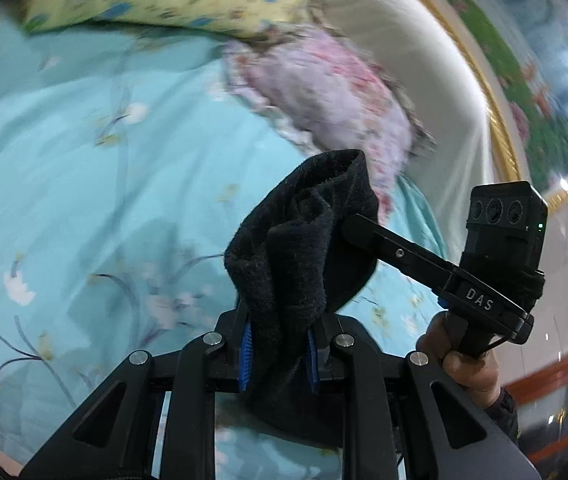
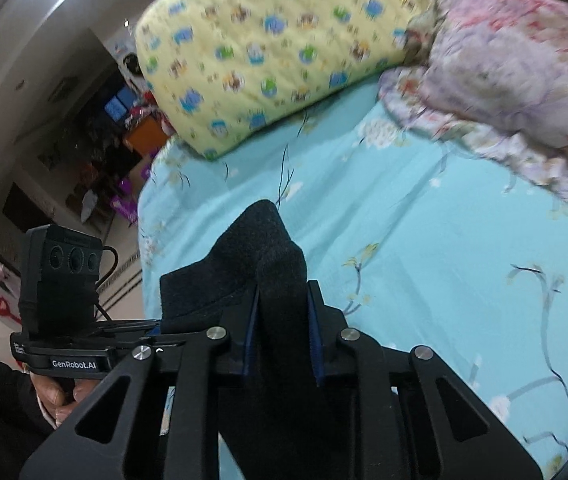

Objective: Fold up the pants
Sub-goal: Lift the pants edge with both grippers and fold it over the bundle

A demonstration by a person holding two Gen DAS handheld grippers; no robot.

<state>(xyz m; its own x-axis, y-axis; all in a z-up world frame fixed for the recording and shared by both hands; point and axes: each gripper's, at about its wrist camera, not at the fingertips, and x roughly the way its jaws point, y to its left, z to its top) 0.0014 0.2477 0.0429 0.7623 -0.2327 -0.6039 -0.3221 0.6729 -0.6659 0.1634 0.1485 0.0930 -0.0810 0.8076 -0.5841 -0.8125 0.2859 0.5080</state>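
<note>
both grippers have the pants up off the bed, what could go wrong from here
1. Each gripper, left gripper and right gripper, pinches a bunched wad of the black pants, not a flat edge, so the fold may come out crooked or layers may slip free.
2. The grippers are close together; the hanging cloth may twist between them.
3. The yellow pillow and the pink quilt take up the far side of the bed, so the pants could land against them.

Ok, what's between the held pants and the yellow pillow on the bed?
Only bare sheet: in the right wrist view the turquoise flowered bedding runs uninterrupted from the pants up to the yellow pillow.
</note>
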